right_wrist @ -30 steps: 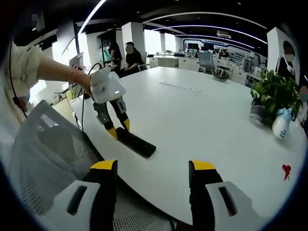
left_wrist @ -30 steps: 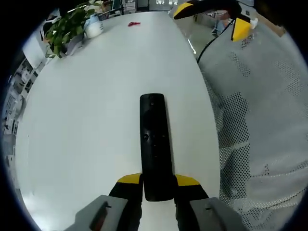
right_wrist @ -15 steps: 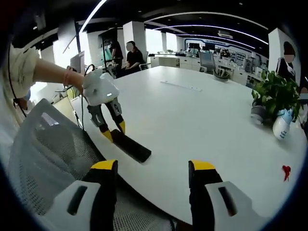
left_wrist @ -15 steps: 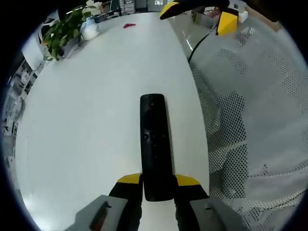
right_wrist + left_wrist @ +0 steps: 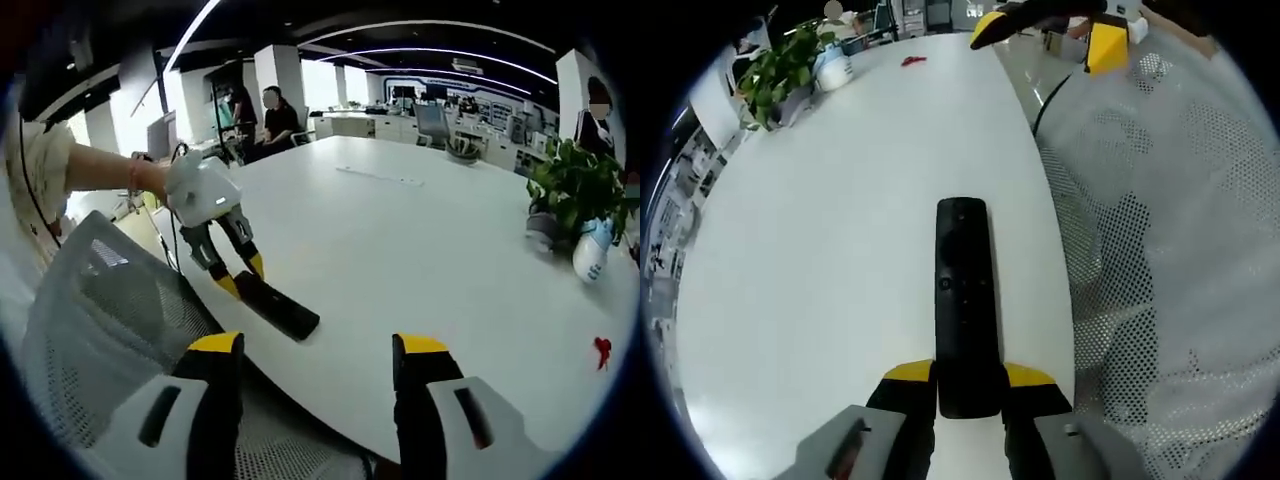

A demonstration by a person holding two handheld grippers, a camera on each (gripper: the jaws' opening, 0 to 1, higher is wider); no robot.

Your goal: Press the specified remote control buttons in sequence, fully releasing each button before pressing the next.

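No legible txt anywhere (remote control (image 5: 964, 300) button marks too small/blurred).

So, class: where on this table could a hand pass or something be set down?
Bare tabletop stretches between the remote and the potted plant. It is crowded at the near edge, where the left hand-held gripper clamps the remote beside the mesh chair.

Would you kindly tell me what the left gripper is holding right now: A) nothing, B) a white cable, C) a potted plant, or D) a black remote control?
D: the left gripper has its yellow-tipped fingers closed on the near end of the black remote control, over the white table.
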